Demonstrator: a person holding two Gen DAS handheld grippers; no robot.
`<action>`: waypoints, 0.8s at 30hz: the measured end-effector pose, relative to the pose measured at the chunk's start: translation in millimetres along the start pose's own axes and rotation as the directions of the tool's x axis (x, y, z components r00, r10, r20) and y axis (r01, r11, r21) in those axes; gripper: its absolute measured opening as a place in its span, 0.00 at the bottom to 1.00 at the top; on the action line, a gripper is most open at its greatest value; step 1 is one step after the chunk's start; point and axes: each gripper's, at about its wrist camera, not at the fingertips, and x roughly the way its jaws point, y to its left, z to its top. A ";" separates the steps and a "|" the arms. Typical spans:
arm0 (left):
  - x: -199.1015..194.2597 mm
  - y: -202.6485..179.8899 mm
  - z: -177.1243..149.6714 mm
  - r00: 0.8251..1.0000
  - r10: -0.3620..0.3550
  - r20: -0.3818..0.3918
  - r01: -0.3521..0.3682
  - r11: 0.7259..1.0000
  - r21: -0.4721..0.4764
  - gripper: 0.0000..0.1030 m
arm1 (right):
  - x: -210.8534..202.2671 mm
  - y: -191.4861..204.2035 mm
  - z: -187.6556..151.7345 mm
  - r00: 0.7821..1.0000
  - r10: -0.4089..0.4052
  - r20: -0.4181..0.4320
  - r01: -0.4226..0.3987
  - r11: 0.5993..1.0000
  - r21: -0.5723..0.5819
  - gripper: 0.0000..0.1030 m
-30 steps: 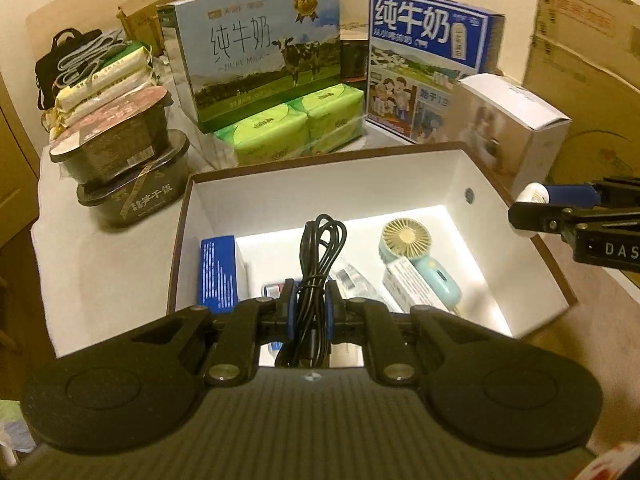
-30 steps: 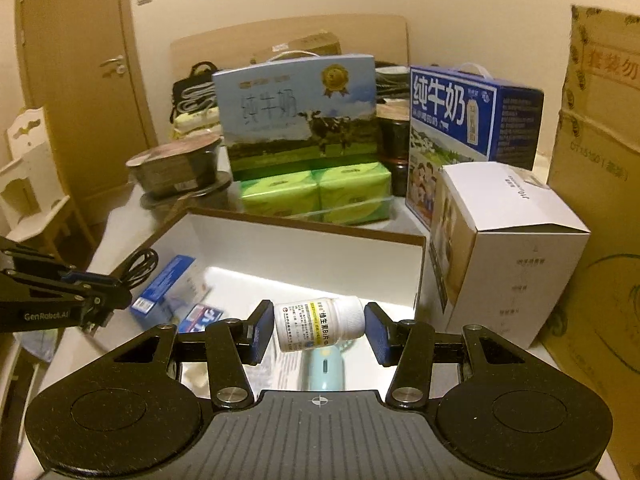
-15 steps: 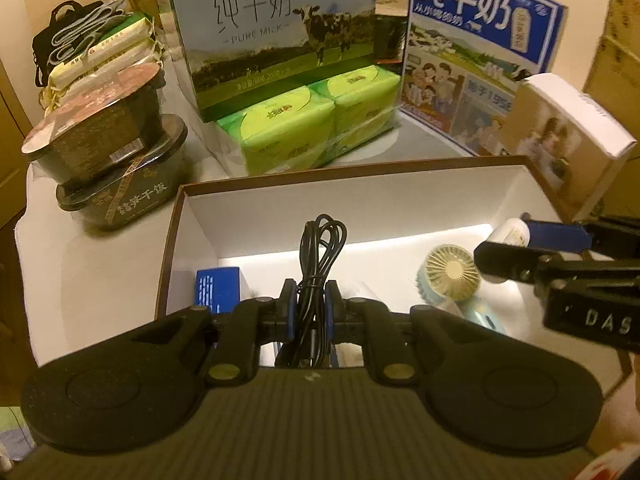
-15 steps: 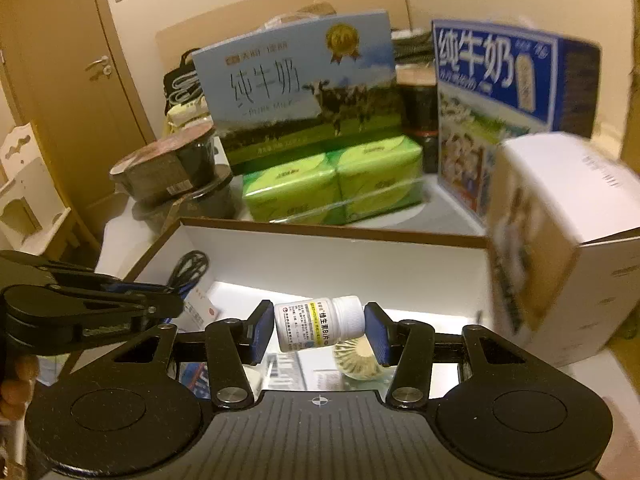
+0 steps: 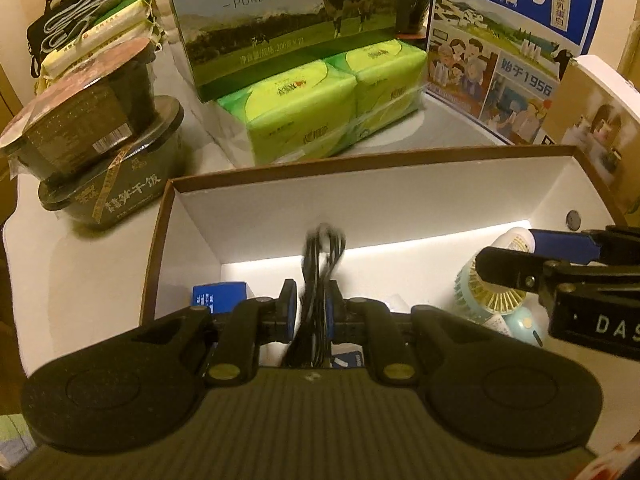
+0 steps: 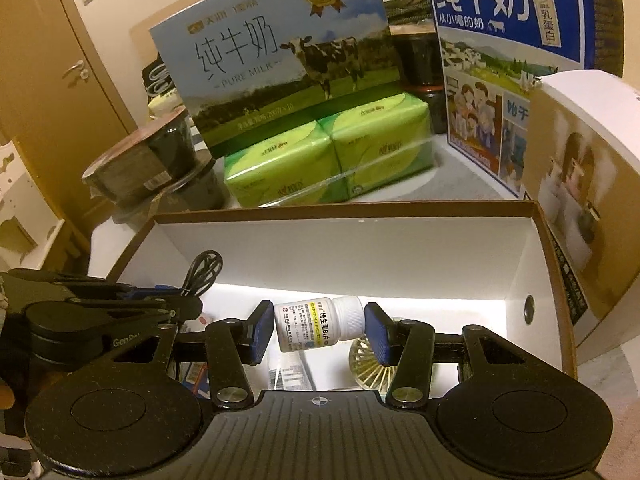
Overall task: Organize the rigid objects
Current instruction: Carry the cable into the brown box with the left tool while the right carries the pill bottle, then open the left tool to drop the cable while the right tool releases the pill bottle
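An open white box with a brown rim (image 5: 360, 158) (image 6: 344, 212) lies in front of both grippers. My left gripper (image 5: 312, 312) is shut on a coiled black cable (image 5: 320, 264), held over the box's left half; the cable looks blurred. My right gripper (image 6: 318, 332) is shut on a small white pill bottle (image 6: 316, 324), held sideways over the box's right half. The right gripper (image 5: 560, 264) also shows in the left wrist view, and the left gripper (image 6: 120, 308) in the right wrist view. Inside the box lie a mint hand fan (image 5: 496, 300) and a blue carton (image 5: 220, 298).
Behind the box stand green tissue packs (image 5: 320, 100), a pure-milk carton (image 6: 276, 60) and a blue milk carton (image 5: 512, 40). Stacked dark food bowls (image 5: 92, 152) sit at the left. A white product box (image 6: 580, 200) stands right of the box.
Both grippers have moved forward and lower over the box, which now looks larger. The cable has gone blurred, as if swinging. Both grips are unchanged.
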 end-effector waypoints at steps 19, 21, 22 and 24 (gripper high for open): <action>-19.8 16.5 -8.4 0.999 0.000 0.036 0.000 1.000 -0.007 0.38 | -0.6 11.7 12.4 0.998 0.024 0.058 -0.027 0.999 0.045 0.60; -22.5 17.5 -11.1 0.999 0.000 0.038 0.001 1.000 -0.006 0.38 | -5.7 12.4 13.0 0.996 0.035 0.087 -0.038 0.998 0.041 0.69; -23.7 17.8 -12.4 0.999 0.001 0.038 -0.001 1.000 -0.004 0.39 | -7.5 12.3 13.6 0.995 0.034 0.093 -0.038 0.998 0.043 0.70; -27.9 18.9 -15.6 0.999 0.007 0.043 -0.007 1.000 -0.001 0.42 | -12.0 10.3 13.7 0.995 0.034 0.098 -0.039 0.998 0.053 0.71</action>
